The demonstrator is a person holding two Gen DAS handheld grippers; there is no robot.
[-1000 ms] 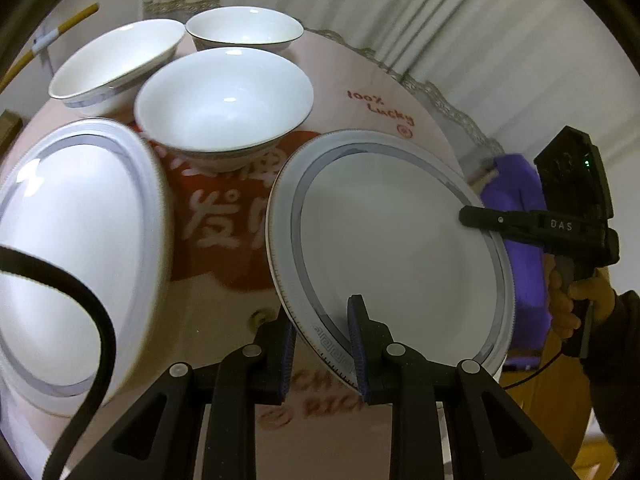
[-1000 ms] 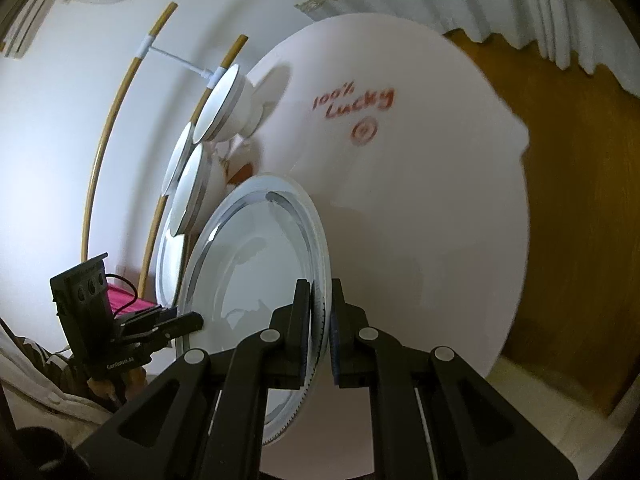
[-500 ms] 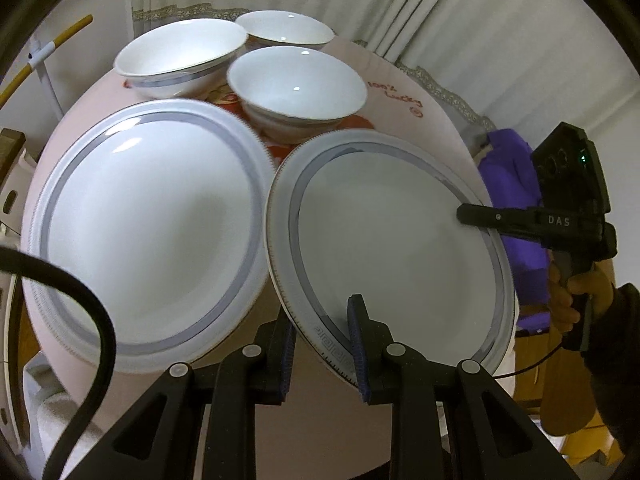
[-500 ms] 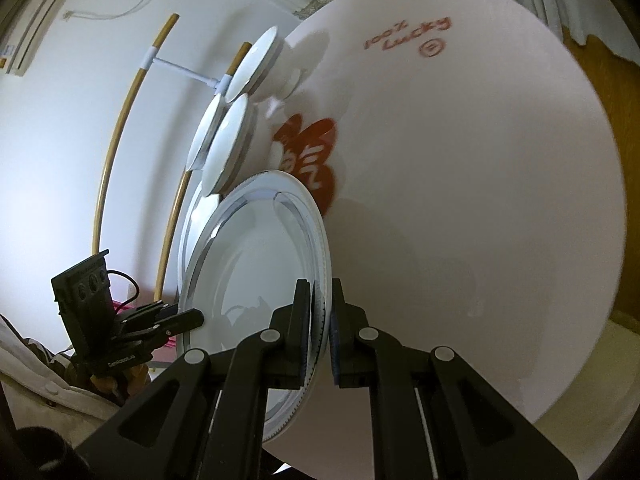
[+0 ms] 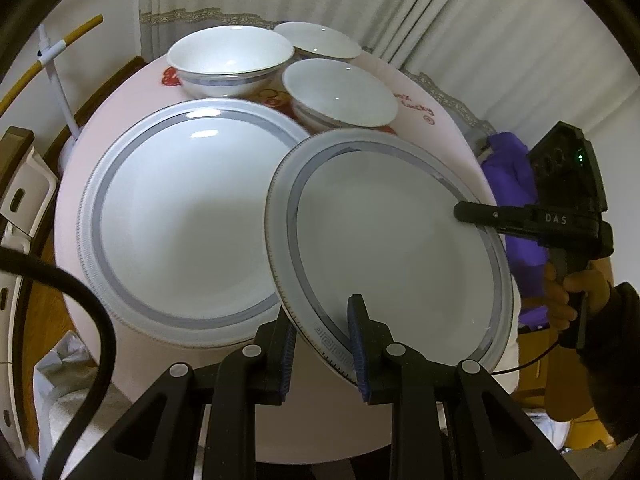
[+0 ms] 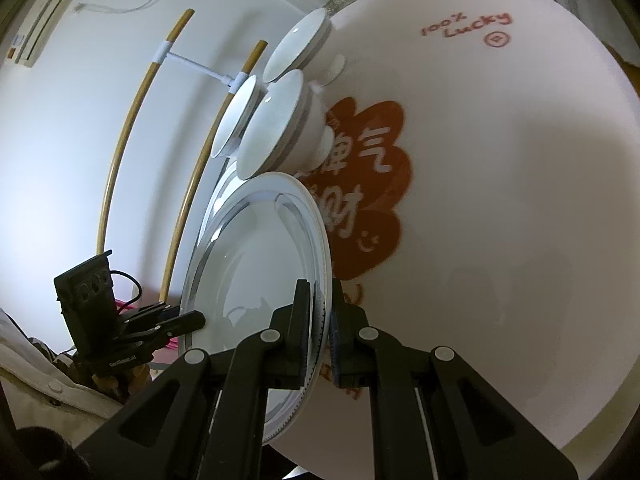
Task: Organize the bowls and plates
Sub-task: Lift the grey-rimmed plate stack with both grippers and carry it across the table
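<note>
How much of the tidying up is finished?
Not much looks done yet. The three bowls sit apart on the table, none stacked. In hand: one plate, held off the table by its rim by the left claw and right claw, its edge overlapping the other plate. Probably left: setting it on that plate and stacking the bowls.

Round pink table [image 5: 448, 128] with red print, before pleated pale curtains [image 5: 460, 20]; white wall [image 6: 72, 128] behind curved bamboo poles [image 6: 120, 152]; purple cloth [image 5: 516, 184] alongside.
</note>
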